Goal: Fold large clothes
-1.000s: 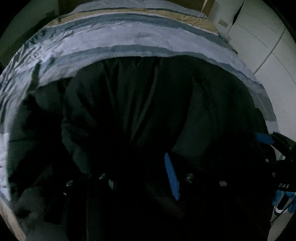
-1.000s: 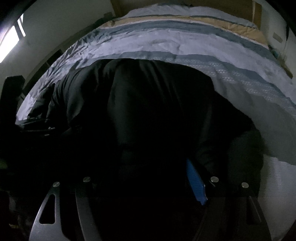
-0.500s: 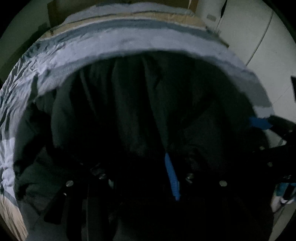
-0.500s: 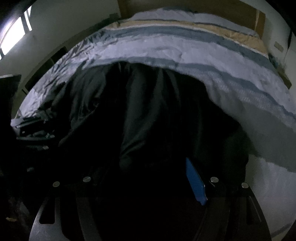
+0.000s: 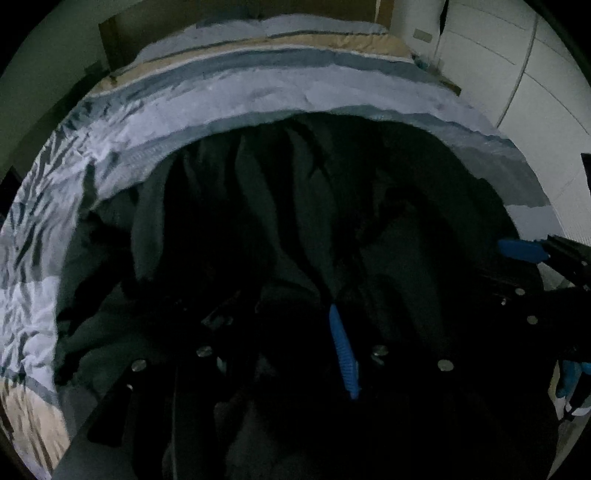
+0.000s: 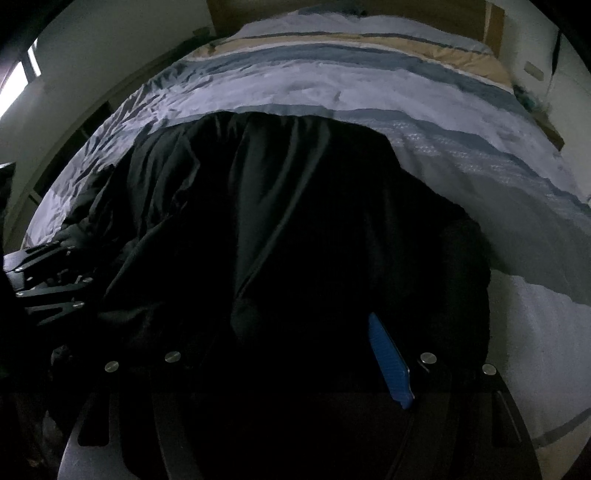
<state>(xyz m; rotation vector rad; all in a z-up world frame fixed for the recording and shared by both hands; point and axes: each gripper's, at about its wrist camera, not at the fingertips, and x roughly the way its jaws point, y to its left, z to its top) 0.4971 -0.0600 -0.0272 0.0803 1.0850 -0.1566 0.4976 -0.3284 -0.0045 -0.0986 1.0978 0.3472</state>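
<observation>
A large dark garment lies spread on the striped bed cover, its near end lifted toward both cameras and pulled into long creases. My left gripper is shut on the bunched near edge; only one blue pad shows, the other finger is lost in dark cloth. In the right wrist view the same garment hangs from my right gripper, which is shut on a thick fold, one blue pad visible. The right gripper shows at the left view's right edge, the left gripper at the right view's left edge.
The bed carries blue, white and tan stripes up to a wooden headboard. White wardrobe doors stand right of the bed. A window glows at the far left. The room is dim.
The garment's near end has risen and its left side has drawn inward, with longer creases down the cloth. The left camera has shifted and rolled, so more headboard and wardrobe show.
</observation>
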